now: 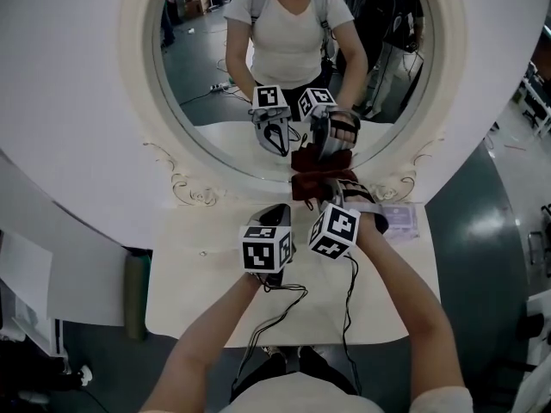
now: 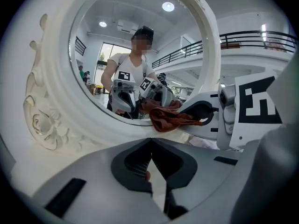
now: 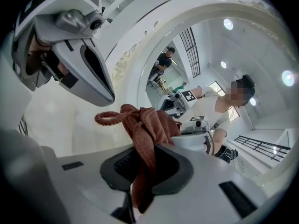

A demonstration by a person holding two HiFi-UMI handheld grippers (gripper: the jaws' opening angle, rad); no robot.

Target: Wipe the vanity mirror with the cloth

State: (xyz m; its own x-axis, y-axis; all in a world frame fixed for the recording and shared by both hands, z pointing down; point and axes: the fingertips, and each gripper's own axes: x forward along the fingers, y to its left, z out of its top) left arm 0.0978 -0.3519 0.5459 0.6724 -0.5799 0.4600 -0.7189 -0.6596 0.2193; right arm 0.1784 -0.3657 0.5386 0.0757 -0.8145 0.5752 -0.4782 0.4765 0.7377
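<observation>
The round vanity mirror [image 1: 293, 50] in its white carved frame [image 1: 138, 58] stands on a white table [image 1: 198, 299]. My right gripper [image 1: 323, 189] is shut on a dark red cloth [image 1: 312, 183], which is bunched at the bottom edge of the glass by the frame. In the right gripper view the cloth [image 3: 147, 129] bulges out of the jaws of my right gripper [image 3: 142, 171], in front of the mirror [image 3: 196, 78]. My left gripper [image 1: 277, 215] hovers just left of it over the table, shut and empty. The left gripper view shows the left gripper [image 2: 150, 155] below the cloth [image 2: 168, 118] and the mirror [image 2: 140, 55].
A pale flat packet [image 1: 398, 220] lies on the table to the right of the cloth. A dark green object [image 1: 135, 295] stands at the table's left edge. Cables [image 1: 284, 308] trail off the table's front. The glass reflects a person and both grippers.
</observation>
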